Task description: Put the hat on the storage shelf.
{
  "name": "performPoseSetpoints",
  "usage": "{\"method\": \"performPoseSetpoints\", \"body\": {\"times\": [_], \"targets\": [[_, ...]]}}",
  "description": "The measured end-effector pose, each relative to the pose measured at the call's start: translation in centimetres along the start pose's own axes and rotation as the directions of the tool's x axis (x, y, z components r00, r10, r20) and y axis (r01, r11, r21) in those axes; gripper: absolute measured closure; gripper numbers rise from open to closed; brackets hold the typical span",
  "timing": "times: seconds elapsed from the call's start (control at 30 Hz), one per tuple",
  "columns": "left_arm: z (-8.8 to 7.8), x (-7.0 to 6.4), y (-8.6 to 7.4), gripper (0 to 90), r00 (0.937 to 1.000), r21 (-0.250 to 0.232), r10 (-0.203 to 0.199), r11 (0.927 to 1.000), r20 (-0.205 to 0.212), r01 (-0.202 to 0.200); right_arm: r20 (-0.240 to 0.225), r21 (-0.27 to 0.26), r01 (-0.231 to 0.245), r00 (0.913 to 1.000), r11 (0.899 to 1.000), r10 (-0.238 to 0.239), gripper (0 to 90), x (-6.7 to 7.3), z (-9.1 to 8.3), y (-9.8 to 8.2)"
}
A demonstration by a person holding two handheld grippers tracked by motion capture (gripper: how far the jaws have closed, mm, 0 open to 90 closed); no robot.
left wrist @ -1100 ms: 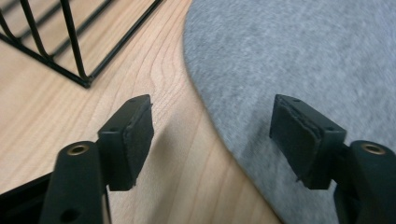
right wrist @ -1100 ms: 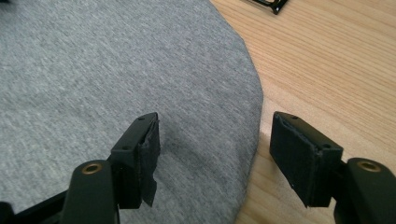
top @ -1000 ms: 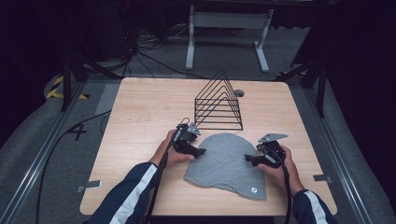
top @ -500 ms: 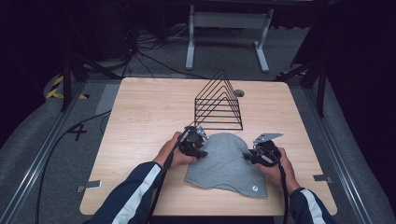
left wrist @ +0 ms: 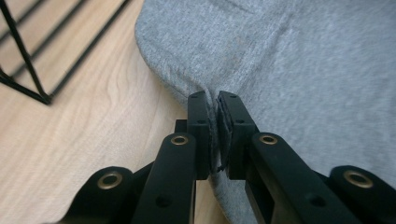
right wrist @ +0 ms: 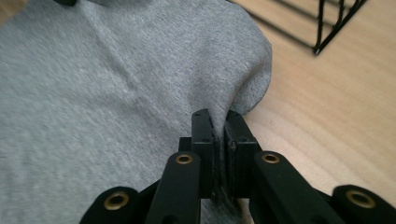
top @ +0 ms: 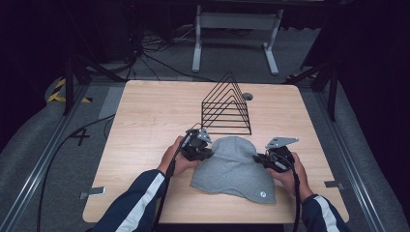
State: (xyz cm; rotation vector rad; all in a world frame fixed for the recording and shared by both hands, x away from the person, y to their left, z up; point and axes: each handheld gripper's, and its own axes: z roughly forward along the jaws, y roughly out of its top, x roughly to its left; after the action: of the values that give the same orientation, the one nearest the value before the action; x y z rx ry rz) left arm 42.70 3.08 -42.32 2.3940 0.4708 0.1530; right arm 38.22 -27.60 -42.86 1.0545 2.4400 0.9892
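left gripper [top: 207,152]: jaws have just been closing; now pinching the left edge of the hat [top: 235,166], fabric bunched between the pads [left wrist: 198,126] in the left gripper view.
right gripper [top: 263,160]: same, jaws have just been closing; now clamped on the hat's right edge, cloth puckering up between the pads [right wrist: 204,140] in the right gripper view.
change: a second ago both pairs of jaws were standing wide at the hat's sides; now both are gripping. The left gripper is sitting a bit nearer the hat's crown than it was.
hat: grey knit, lying flat on the near half of the table [top: 145,125], just in front of the rack [top: 227,106], not touching it as far as the high view is showing. Small round tag near its near-right corner.
meaning: probably the grasp step is finishing; the person is likely getting ready to lift or spread the hat with both hands. Hat body is not yet off the wood.
rack: black wire, triangular, empty, standing mid-table.
surface: light wood-grain top, rounded corners, small grey disc [top: 247,96] just behind the rack.
room: dark, grey floor with cables [top: 145,53], white stand legs [top: 234,29] beyond the table, yellow-black tape [top: 58,89] at far left.
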Motion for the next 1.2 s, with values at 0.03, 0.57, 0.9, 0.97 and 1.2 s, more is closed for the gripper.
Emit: {"method": "performPoseSetpoints", "body": {"times": [0.03,0.57,0.9,0.97,1.2], "targets": [[-0.4,-0.2,0.1,84.3,1.0,-0.016,0.007,0.9998,-0.006,-0.007,0.0,-0.012,0.009,1.0,1.0,-0.009,85.2,0.1,-0.4,0.2],[-5.5,-1.8,3.2,85.3,0.9934,-0.117,0.094,0.9879,-0.066,-0.101,0.03,-0.141,0.091,0.9957,0.986,-0.087,85.4,0.4,-5.5,3.1],[-7.8,-1.4,6.1,85.3,0.9862,-0.164,0.121,0.9767,-0.113,-0.139,0.031,-0.21,0.091,0.9957,0.974,-0.087,85.4,0.2,-8.9,5.6],[-8.3,-1.4,6.8,85.3,0.9848,-0.175,0.126,0.9736,-0.12,-0.146,0.038,-0.222,0.097,0.9952,0.97,-0.09,85.4,0.0,-9.7,6.2],[-9.9,-0.8,8.7,85.3,0.9853,-0.222,0.121,0.9641,-0.121,-0.146,0.084,-0.234,0.139,0.9889,0.962,-0.122,85.4,-0.2,-11.7,8.6]]}}
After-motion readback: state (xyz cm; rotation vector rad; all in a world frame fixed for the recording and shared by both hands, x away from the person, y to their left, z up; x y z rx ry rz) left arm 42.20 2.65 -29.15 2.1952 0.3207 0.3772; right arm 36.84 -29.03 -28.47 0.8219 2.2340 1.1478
